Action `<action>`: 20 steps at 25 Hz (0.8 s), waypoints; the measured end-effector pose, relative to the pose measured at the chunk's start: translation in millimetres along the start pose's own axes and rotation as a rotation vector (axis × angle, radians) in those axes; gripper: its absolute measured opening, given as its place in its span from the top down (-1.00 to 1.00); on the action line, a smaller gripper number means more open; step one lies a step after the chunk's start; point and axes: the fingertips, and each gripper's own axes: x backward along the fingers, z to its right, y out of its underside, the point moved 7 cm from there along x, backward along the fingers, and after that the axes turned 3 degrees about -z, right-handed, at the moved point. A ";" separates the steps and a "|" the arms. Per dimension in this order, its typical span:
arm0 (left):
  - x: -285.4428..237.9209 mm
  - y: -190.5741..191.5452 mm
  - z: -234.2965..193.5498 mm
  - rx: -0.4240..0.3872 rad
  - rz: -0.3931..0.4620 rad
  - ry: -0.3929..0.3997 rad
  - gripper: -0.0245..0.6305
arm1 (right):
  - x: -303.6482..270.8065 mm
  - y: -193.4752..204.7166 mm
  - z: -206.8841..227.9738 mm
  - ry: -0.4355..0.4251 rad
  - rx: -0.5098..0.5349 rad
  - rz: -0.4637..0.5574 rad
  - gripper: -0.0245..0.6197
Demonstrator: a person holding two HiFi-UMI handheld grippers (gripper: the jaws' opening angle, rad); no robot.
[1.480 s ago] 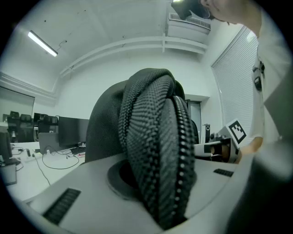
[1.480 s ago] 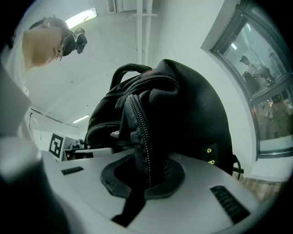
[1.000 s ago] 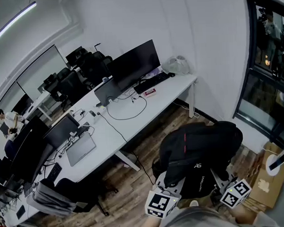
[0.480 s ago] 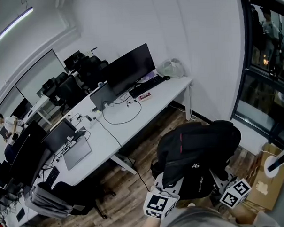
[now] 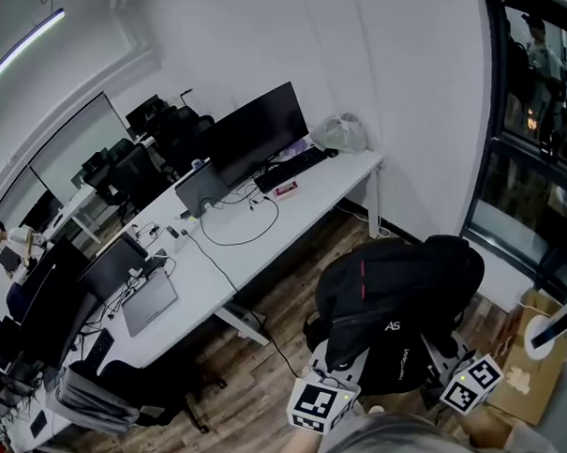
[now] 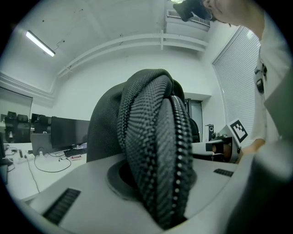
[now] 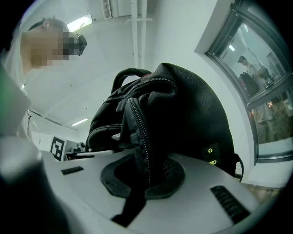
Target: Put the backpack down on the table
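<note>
currently: 1 black backpack (image 5: 399,300), held aloft above wood floor (image 5: 262,372), well apart from white table (image 5: 297,216); left gripper (image 6: 158,183) clamped on its mesh strap (image 6: 151,128), right gripper (image 7: 144,176) clamped on its zipped edge.

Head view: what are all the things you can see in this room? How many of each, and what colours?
backpack: one, black with a red stripe, held up above the floor
table: one, white, long, left of the backpack
big monitor: one, black, on the table
keyboard: one, black, before the big monitor
laptop: one, grey, shut, on the table, lower left
plastic bag: one, pale, table's far end
office chairs: several, black, behind the table
cardboard box: one, brown, lower right
floor: brown wood
left gripper: one, grey, shut on the backpack
right gripper: one, grey, shut on the backpack
</note>
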 end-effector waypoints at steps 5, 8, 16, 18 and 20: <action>-11.6 3.3 -17.7 0.004 -0.006 -0.006 0.74 | -17.5 0.1 8.6 0.008 -0.004 -0.010 0.86; -16.6 2.9 -33.1 0.007 -0.004 0.002 0.73 | -33.2 0.5 10.5 0.011 0.000 -0.015 0.86; -35.0 1.4 -90.0 0.011 0.008 0.022 0.73 | -91.3 -3.0 17.5 0.024 0.013 -0.022 0.86; -40.3 -1.2 -108.1 0.012 0.006 0.025 0.73 | -108.7 -4.8 19.0 0.029 0.018 -0.024 0.86; -47.5 -4.3 -126.8 0.010 0.012 0.025 0.73 | -126.9 -7.6 22.5 0.030 0.026 -0.021 0.86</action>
